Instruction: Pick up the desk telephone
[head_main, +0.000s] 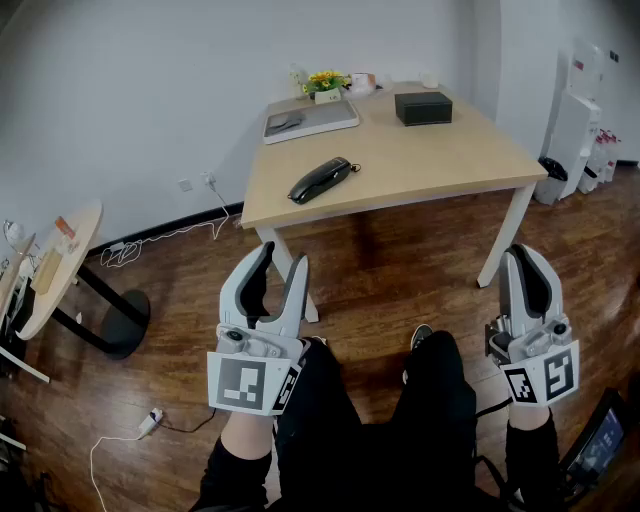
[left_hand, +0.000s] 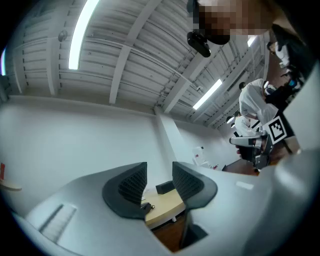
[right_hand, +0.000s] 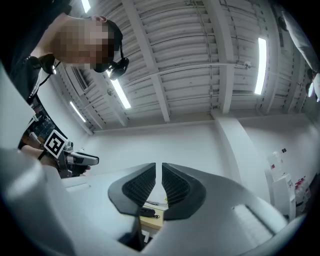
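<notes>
The black desk telephone (head_main: 320, 180) lies on the near left part of a light wooden table (head_main: 430, 165), well ahead of both grippers. My left gripper (head_main: 283, 256) is held low above the person's lap, tilted upward, its jaws drawn in to a narrow gap with nothing between them. My right gripper (head_main: 527, 252) hangs at the right, also short of the table, shut and empty. In the left gripper view the left gripper (left_hand: 160, 176) frames the far table, and the telephone (left_hand: 146, 205) shows small. In the right gripper view the right gripper (right_hand: 158, 176) points up toward the wall, with the telephone (right_hand: 146, 211) tiny below its pads.
On the table's far side stand a black box (head_main: 423, 107), a grey tray (head_main: 310, 121) and a small flower pot (head_main: 325, 85). A round side table (head_main: 55, 265) stands at the left and a white water dispenser (head_main: 572, 140) at the right. A cable (head_main: 150, 420) lies on the wooden floor.
</notes>
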